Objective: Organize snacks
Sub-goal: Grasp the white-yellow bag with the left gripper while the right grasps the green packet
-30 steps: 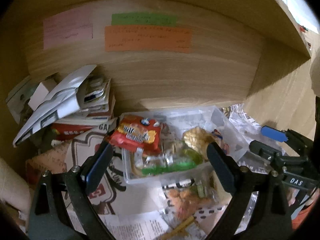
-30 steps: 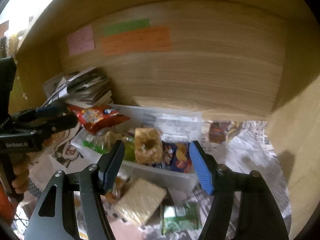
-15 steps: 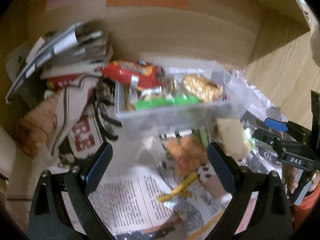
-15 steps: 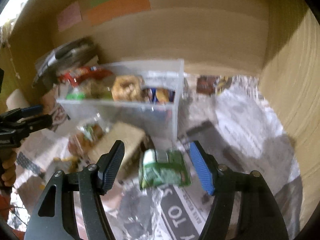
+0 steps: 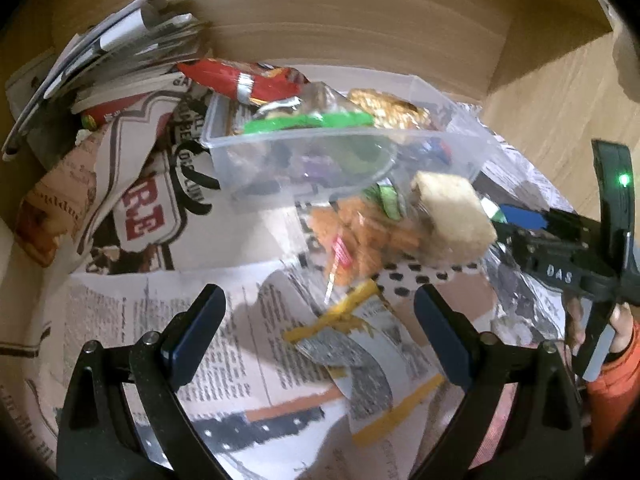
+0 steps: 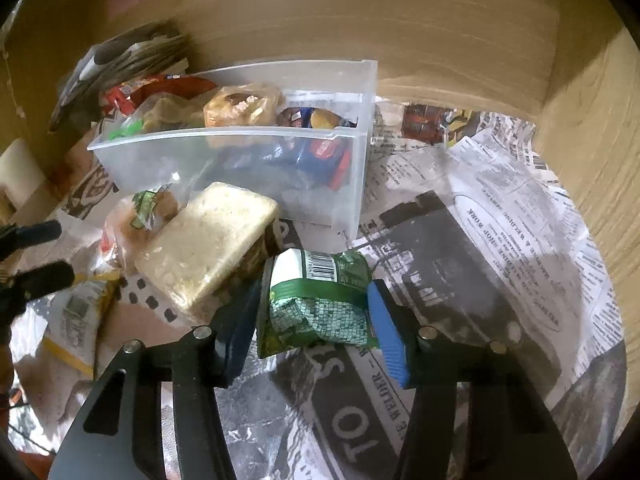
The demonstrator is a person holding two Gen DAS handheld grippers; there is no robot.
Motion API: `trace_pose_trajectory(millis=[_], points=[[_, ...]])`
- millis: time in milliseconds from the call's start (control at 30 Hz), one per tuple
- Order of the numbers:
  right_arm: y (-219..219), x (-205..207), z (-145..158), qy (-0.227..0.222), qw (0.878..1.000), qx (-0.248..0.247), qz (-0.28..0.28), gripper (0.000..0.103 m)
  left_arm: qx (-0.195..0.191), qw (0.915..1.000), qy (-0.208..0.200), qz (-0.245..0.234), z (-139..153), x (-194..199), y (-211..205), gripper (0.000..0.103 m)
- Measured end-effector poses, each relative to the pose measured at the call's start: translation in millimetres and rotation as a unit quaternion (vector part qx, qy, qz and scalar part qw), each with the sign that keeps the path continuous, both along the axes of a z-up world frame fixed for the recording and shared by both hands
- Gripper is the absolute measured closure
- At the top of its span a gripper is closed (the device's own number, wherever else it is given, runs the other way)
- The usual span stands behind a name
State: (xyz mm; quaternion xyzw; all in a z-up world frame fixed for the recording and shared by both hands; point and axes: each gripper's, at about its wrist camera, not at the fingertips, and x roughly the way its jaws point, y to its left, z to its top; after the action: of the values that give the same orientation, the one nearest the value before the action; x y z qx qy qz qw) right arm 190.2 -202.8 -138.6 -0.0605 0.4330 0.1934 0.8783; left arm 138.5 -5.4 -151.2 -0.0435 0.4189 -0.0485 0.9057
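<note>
- Right gripper: fingers closed against both sides of green packet, on newspaper just before clear bin.
- Left gripper: fingers wide apart, holding nothing, above yellow wrapper.
- Bin crammed with snacks.

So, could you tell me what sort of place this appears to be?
Probably a wooden shelf or cupboard at home: wood-grain walls close it in, newspaper lines the floor, and a clear plastic bin holds packaged snacks, with more lying loose in front.
</note>
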Motion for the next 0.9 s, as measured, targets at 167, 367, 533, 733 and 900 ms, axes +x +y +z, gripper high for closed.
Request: trace_pose_trajectory(millis=[167,367,533,733,900], points=[[-5.4,-9.5,9.3,-0.019,1.0,0.008,-0.007,0.069,-0.007,0.9999,0.011,-0.009,-8.6,-7.7,-8.9,0.007],[-6.4,-28.1,15.1,-0.037,0.999,0.006,-0.005,0.072,-0.006,0.9995,0.025,-0.016,-22.6,-12.4,-20.5,0.007],[-9.7,-44.1,22.4,-0.051,0.998,0.019,-0.008,0.076,0.003,1.0,0.004,-0.006,-28.7,-19.3,-20.1,0.025],[-11.6,-56.1,33.3,-0.072,0.997,0.027,-0.009,0.082,-0.003,0.9999,-0.007,-0.014,-26.2,-26.3,-17.1,0.055],[-12.7,-60.5,44.1,-0.087,0.995,0.039,-0.013,0.083,-0.004,0.9995,-0.024,-0.019,-12.2,-37.8,-12.3,0.057]])
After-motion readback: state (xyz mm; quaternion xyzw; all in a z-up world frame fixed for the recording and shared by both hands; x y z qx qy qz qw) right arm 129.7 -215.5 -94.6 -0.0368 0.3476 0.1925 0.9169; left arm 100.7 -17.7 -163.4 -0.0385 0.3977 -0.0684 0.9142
